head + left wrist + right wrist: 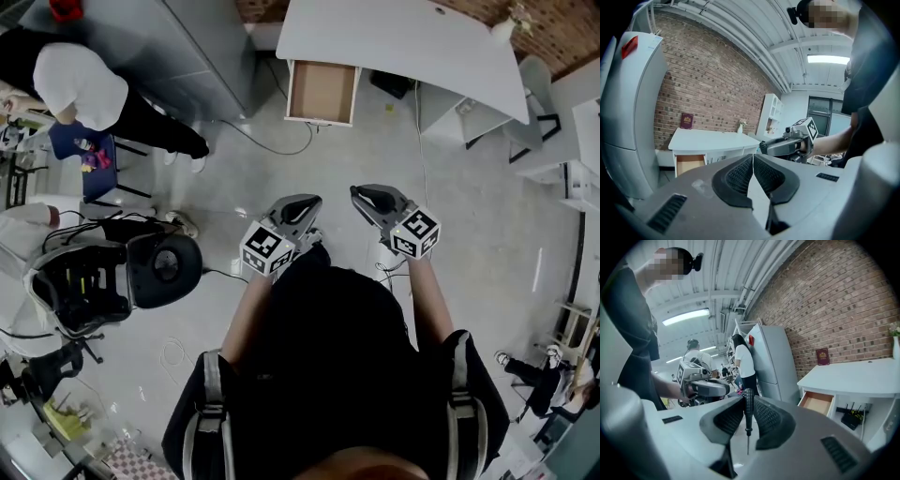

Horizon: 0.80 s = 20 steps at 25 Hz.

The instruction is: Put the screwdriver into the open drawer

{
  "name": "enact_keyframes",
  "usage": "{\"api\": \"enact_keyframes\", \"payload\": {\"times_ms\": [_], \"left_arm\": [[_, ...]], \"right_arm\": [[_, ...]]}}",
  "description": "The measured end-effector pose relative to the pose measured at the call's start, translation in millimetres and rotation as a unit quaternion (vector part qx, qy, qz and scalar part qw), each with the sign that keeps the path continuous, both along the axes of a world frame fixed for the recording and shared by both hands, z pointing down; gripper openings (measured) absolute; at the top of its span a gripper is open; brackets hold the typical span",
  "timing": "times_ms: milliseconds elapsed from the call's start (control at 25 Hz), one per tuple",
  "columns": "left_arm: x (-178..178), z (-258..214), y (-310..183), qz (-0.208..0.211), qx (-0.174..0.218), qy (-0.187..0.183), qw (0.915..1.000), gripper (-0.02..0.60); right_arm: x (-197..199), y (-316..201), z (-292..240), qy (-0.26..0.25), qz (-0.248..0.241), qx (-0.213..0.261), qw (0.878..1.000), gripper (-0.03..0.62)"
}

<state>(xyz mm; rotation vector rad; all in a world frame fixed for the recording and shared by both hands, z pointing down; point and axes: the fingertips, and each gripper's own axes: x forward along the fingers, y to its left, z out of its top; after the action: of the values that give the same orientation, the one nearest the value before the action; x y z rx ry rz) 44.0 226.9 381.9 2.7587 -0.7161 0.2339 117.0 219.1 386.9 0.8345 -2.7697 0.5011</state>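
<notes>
A black-handled screwdriver (748, 414) is clamped between the pads of my right gripper (748, 405), its handle up and its thin shaft pointing down. In the head view the right gripper (364, 195) is held at waist height and the screwdriver cannot be made out. Beside it, my left gripper (305, 202) has its jaws pressed together with nothing between them (753, 163). The open wooden drawer (322, 92) juts out from under the white desk (403, 42), some way ahead across the floor. It also shows as the drawer (816, 402) and the drawer (689, 164).
A tall grey cabinet (178, 47) stands left of the desk, with a person in a white top (82, 84) beside it. A black round device (165, 266) and cables lie on the floor at left. A router (851, 418) sits under the desk.
</notes>
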Motion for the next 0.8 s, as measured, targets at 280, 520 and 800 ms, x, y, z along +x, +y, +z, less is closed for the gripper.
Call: {"api": "enact_keyframes", "payload": {"times_ms": [280,520,800], "left_arm": [[-15.3,-0.7,-23.4,0.011,0.005,0.002,0.9999,0.016],[-30.7,1.2,-37.5,0.013,0.006,0.000,0.9999,0.017],[-44.2,7.6,-46.7,0.011,0.000,0.001,0.9999,0.017]], "right_arm": [[-12.3,-19.4,-0.2,0.005,0.012,0.003,1.000,0.123],[-21.9,-33.4,3.9,0.010,0.018,0.001,1.000,0.123],[-32.9,-45.1,7.1,0.018,0.016,0.000,1.000,0.123]]}}
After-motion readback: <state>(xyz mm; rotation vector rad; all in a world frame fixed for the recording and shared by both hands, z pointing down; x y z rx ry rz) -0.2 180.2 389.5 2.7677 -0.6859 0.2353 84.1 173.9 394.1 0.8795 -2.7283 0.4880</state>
